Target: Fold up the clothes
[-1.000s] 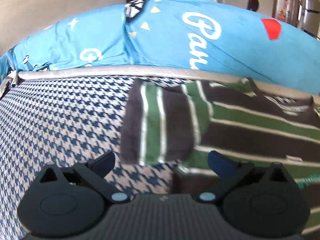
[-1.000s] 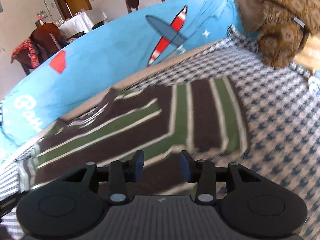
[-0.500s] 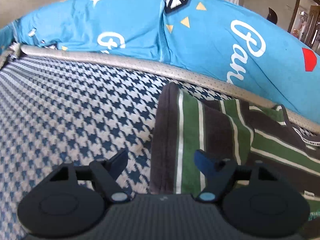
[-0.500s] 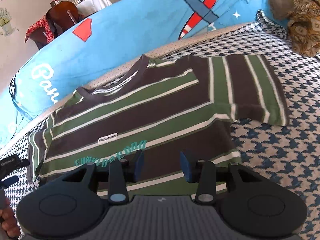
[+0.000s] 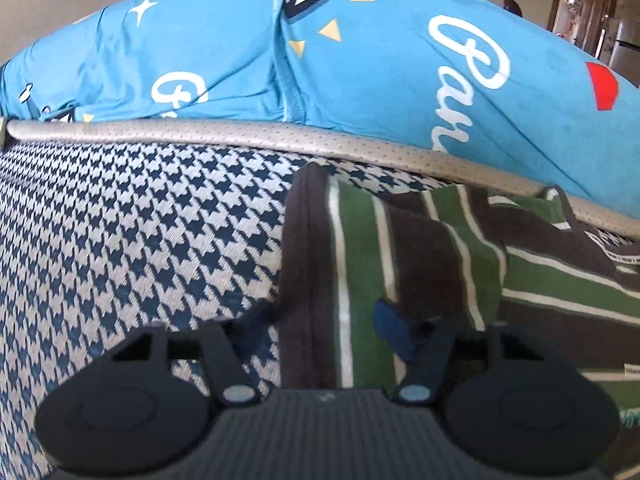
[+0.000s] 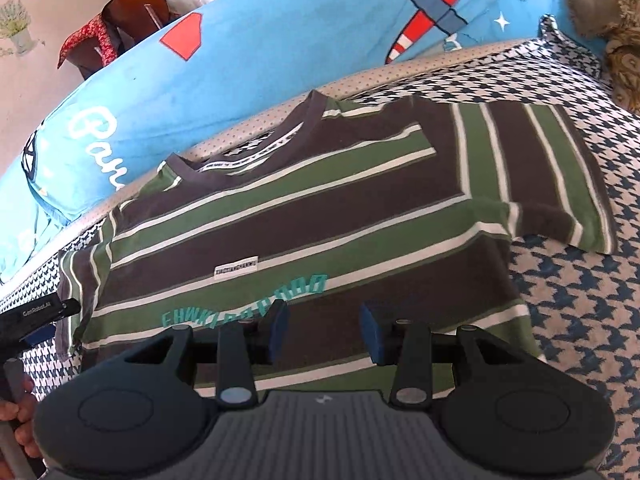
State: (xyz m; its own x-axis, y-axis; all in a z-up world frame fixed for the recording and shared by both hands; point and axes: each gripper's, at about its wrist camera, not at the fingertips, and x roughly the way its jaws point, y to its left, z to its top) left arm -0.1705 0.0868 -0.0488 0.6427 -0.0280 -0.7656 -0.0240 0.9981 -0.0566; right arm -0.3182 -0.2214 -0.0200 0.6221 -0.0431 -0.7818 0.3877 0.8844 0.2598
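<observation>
Both tools closer now — left tool (image 5: 320, 320) straddles the sleeve (image 5: 360, 260).

— Where is the brown and green striped T-shirt (image 6: 304, 216)?
— Flat on the blue and white houndstooth cover (image 5: 140, 240).
— What is behind it?
— The long blue printed pillow (image 6: 248, 44), by its collar.
— And the brown furry blanket (image 6: 604, 12)?
— Far right, behind.
</observation>
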